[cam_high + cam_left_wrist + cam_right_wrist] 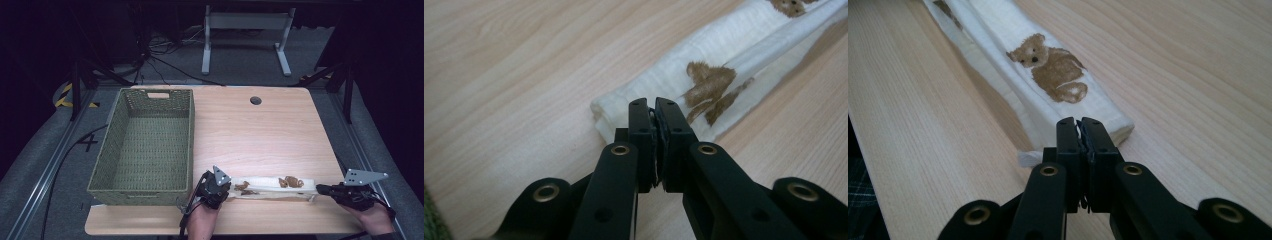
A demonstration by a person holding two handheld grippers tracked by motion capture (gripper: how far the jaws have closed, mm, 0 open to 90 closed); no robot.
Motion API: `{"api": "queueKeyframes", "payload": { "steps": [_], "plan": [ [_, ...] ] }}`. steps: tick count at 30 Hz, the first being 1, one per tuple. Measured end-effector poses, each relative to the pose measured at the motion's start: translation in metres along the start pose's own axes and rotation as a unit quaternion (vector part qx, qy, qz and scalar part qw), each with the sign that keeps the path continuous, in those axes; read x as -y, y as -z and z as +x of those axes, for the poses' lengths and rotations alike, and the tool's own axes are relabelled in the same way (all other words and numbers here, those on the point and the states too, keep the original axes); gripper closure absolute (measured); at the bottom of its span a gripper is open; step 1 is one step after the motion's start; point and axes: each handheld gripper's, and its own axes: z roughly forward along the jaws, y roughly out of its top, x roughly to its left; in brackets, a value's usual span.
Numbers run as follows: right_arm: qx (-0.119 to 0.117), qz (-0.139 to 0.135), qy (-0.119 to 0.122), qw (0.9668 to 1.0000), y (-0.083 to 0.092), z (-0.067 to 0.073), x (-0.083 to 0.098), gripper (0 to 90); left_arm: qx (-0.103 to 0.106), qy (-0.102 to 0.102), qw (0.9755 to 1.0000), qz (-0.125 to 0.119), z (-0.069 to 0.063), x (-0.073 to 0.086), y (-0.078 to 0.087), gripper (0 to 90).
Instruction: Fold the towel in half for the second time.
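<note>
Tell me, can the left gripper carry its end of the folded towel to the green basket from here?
Probably yes. The left gripper is shut on the folded towel right beside the green basket, with nothing between. The right gripper grips the other end, so it must follow.

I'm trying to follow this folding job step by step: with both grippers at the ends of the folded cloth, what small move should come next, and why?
Probably lift both ends together, toward the basket. The left gripper and right gripper each look shut on an end of the folded cloth, which lies stretched between them on the table.
</note>
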Motion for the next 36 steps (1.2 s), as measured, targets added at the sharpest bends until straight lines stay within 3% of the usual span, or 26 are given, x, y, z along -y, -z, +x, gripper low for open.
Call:
{"api": "queueKeyframes", "payload": {
  "steps": [3, 5, 8, 10, 13, 17, 20, 26, 34, 36],
  "plan": [
    [-0.006, 0.007, -0.005, 0.9999, -0.002, 0.000, 0.001, 86.3, 0.000, -0.002, 1.0000, 0.007, -0.001, 0.002, -0.001, 85.9],
    [-0.010, 0.007, -0.004, 0.9999, -0.001, 0.001, 0.002, 81.2, 0.002, -0.001, 1.0000, 0.003, -0.002, 0.002, 0.001, 83.5],
    [-0.017, -0.015, -0.001, 0.9997, 0.004, 0.001, -0.001, 77.3, 0.013, 0.000, 0.9999, -0.008, -0.002, -0.001, 0.007, 77.8],
    [-0.017, -0.027, -0.001, 0.9995, 0.007, 0.002, -0.003, 77.6, 0.026, 0.004, 0.9995, -0.018, -0.002, -0.003, 0.010, 76.3],
    [-0.020, -0.032, 0.000, 0.9993, 0.008, 0.003, -0.005, 80.3, 0.028, -0.002, 0.9992, -0.027, -0.004, -0.008, 0.014, 76.3],
    [-0.038, -0.010, 0.001, 0.9992, 0.000, 0.006, -0.004, 84.9, 0.045, -0.012, 0.9989, -0.005, -0.005, -0.009, 0.006, 83.4],
    [-0.041, 0.021, 0.004, 0.9989, -0.007, 0.006, 0.000, 86.3, 0.054, -0.002, 0.9985, 0.014, -0.002, -0.004, -0.006, 86.0],
    [-0.044, 0.065, 0.000, 0.9969, -0.018, 0.002, 0.007, 88.6, 0.049, -0.007, 0.9981, 0.036, 0.003, 0.005, -0.018, 89.0],
    [-0.039, 0.070, 0.005, 0.9968, -0.019, 0.003, 0.006, 89.1, 0.053, -0.001, 0.9981, 0.033, 0.005, 0.005, -0.017, 89.7],
    [-0.035, 0.051, 0.005, 0.9981, -0.015, 0.004, 0.002, 89.2, 0.051, -0.004, 0.9983, 0.026, 0.003, 0.002, -0.016, 89.7]
  ]
}}
